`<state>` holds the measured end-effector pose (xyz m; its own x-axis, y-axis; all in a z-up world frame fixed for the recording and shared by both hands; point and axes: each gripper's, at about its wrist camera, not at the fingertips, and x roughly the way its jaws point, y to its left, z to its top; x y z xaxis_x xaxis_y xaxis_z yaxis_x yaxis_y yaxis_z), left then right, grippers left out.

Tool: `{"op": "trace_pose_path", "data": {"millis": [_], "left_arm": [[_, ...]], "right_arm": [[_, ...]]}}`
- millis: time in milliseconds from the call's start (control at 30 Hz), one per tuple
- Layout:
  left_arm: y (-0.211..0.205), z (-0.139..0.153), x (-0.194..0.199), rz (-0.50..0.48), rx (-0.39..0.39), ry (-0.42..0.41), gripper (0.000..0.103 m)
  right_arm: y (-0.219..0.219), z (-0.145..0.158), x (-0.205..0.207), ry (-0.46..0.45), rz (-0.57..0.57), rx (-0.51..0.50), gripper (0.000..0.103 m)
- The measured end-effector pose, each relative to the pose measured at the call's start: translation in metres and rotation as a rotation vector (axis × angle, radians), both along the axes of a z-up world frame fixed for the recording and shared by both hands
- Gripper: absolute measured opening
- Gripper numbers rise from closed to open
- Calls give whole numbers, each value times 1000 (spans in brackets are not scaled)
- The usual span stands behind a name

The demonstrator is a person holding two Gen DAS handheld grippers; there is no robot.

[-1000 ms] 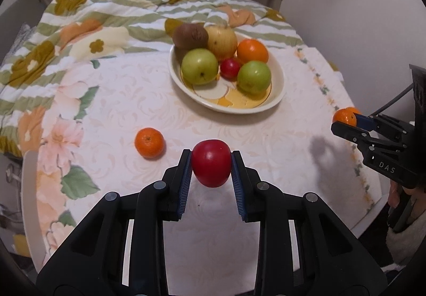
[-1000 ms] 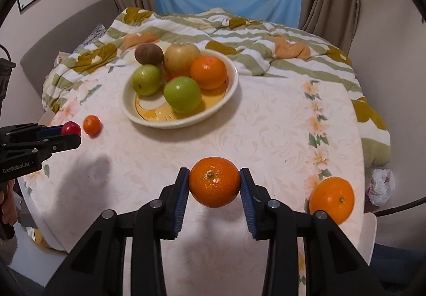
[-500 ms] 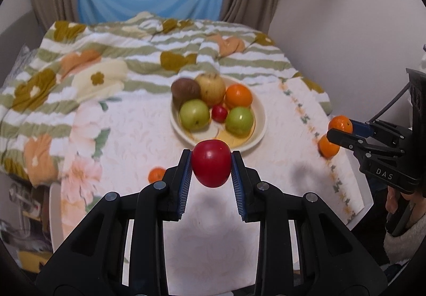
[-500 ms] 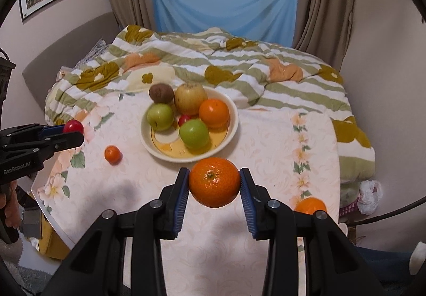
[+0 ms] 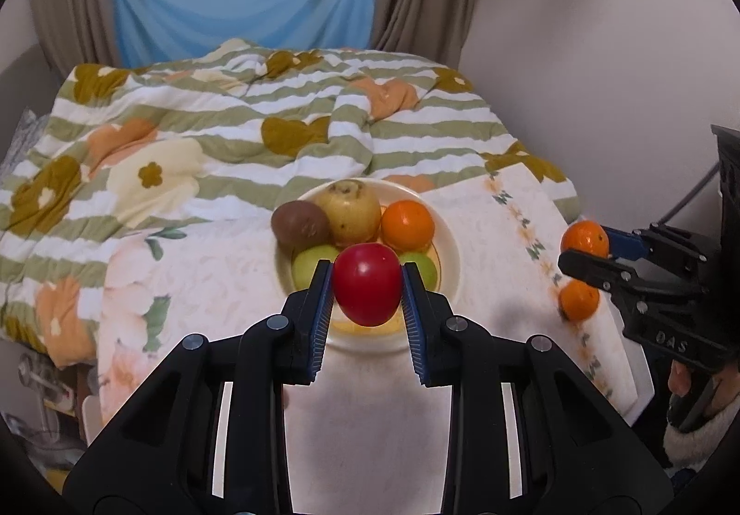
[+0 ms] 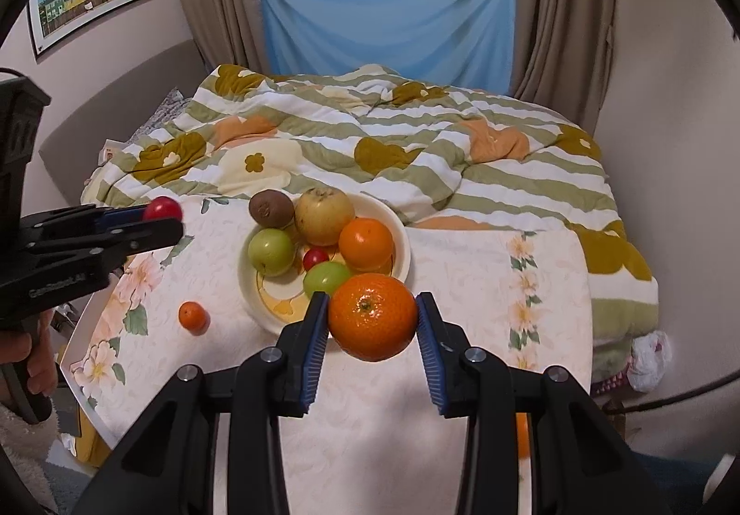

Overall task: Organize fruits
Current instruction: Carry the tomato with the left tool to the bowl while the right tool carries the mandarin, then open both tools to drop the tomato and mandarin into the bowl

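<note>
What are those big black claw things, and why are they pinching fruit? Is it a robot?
No robot here. A person holds two black grabbing tools, one in each hand, and each tool has a camera looking along its two fingers. So each picture is a tool's own view.

The left gripper is pinching a red fruit. The right gripper is pinching an orange. Each camera also spots the other tool off to the side.

Below them is a table under a flowery cloth. On it sits a bowl of fruit: green, orange, yellowish, brown and a tiny red one. A small orange lies loose on the cloth beside the bowl. Behind is a striped blanket.
</note>
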<state>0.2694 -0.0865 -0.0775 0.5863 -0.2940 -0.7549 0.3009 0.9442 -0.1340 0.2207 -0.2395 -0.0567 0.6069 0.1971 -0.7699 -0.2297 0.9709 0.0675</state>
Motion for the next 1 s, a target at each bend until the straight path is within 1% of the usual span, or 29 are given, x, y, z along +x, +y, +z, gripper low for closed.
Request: {"op": "trace_pose_path", "data": {"millis": [200, 300, 400, 600, 800, 833, 867, 900, 967, 1000], "left_arm": [[-21, -24, 41, 37, -14, 58, 36], [-29, -38, 57, 49, -10, 90, 36], [-38, -53, 72, 54, 9, 118, 36], [-49, -72, 86, 51, 45, 156, 36], [-51, -79, 88, 53, 70, 165, 38], [-52, -79, 88, 51, 77, 166, 41], [-52, -79, 87, 50, 83, 164, 55], [-52, -79, 86, 54, 87, 158, 80], [-51, -73, 82, 69, 82, 125, 103], [-50, -69, 79, 69, 70, 106, 103]], "right_arm": [[-11, -17, 31, 42, 51, 1, 35], [-18, -27, 49, 67, 72, 2, 35], [-23, -36, 60, 85, 84, 1, 35], [-31, -46, 75, 112, 91, 7, 35], [-35, -50, 81, 122, 86, 6, 35], [-35, -50, 81, 122, 85, 6, 35], [-36, -50, 81, 122, 85, 7, 35], [-36, -50, 81, 121, 84, 7, 35], [-36, -50, 82, 119, 83, 6, 35], [-38, -50, 82, 118, 80, 6, 35]]}}
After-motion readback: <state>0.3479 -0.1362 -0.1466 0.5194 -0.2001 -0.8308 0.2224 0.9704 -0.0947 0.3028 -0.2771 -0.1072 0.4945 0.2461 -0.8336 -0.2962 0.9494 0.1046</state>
